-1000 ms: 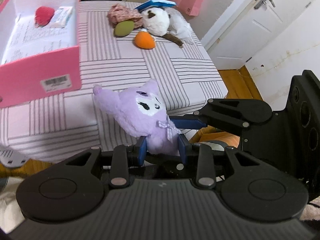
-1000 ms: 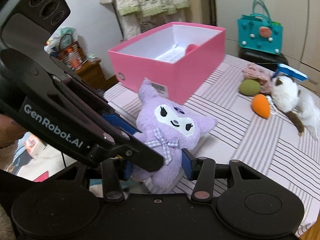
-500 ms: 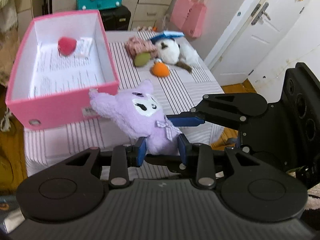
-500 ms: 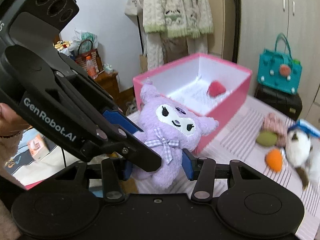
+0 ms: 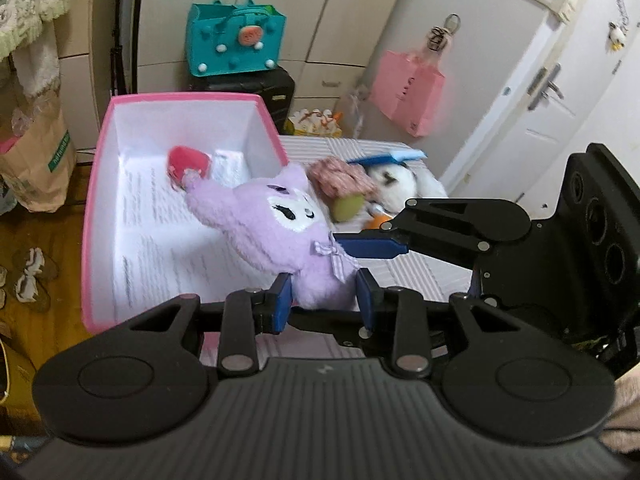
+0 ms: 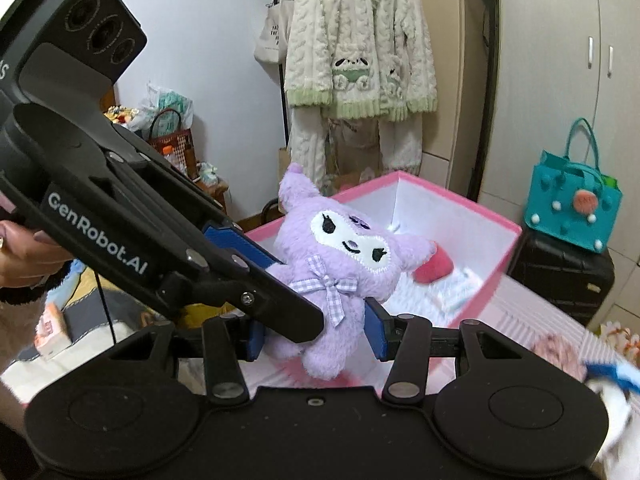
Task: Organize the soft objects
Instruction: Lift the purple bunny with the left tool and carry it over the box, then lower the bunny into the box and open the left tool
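Note:
Both grippers are shut on one purple plush toy (image 5: 280, 232), which also shows in the right wrist view (image 6: 344, 256). My left gripper (image 5: 324, 300) clamps its lower body. My right gripper (image 6: 316, 332) clamps it from the other side. The toy hangs in the air over the near edge of the open pink box (image 5: 90, 216), also in the right wrist view (image 6: 496, 248). A red soft object (image 5: 188, 162) lies inside the box. A white plush (image 5: 396, 184), a pink knitted piece (image 5: 340, 176), a green ball (image 5: 348, 206) and an orange object (image 5: 376, 222) lie on the striped table (image 5: 420, 276).
Printed paper lines the box floor (image 5: 160, 232). A teal bag (image 5: 236, 38) sits on a black suitcase (image 5: 256, 88) behind the table. A pink bag (image 5: 408, 92) hangs by the white door (image 5: 560, 128). Clothes (image 6: 356, 48) hang on a rack.
Both grippers have lifted the purple plush higher and carried it toward the pink box. It now hangs over the box's near edge instead of above the table.

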Demonstrator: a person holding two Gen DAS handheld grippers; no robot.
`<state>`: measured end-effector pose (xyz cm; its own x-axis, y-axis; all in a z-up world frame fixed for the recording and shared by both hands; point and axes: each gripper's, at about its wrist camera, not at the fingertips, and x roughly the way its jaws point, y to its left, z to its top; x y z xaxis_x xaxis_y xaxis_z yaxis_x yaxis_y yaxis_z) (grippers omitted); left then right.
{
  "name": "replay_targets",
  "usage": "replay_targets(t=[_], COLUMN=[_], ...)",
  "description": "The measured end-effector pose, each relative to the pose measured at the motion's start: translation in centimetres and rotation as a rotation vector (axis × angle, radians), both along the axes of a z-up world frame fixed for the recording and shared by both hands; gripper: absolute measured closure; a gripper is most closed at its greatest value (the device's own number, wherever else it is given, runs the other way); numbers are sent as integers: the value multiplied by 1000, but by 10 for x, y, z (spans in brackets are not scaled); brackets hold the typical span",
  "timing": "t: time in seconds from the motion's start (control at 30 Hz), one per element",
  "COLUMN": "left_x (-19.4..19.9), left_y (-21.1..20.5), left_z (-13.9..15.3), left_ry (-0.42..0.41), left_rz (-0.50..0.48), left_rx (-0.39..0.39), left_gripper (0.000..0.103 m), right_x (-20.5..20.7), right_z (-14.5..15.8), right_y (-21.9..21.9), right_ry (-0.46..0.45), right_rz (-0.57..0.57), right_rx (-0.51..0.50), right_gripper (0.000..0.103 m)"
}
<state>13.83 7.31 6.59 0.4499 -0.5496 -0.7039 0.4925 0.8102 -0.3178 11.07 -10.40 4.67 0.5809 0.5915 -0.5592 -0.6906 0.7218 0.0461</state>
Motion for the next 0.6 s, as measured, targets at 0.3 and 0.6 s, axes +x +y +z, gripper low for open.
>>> replay_targets(t=[0.3,0.6], left_x=[96,152], left_y=[10,15], left_z=[-28,-70], left_ry=[131,266], left_rz=[90,163], left_rx=[-21,-25], left_gripper=[70,70], right_x=[88,147], right_z=[-24,-45], right_y=[17,35], right_ry=[123,330], right_rz=[-4,-20], right_rx=[-18,-97], right_gripper=[49,49])
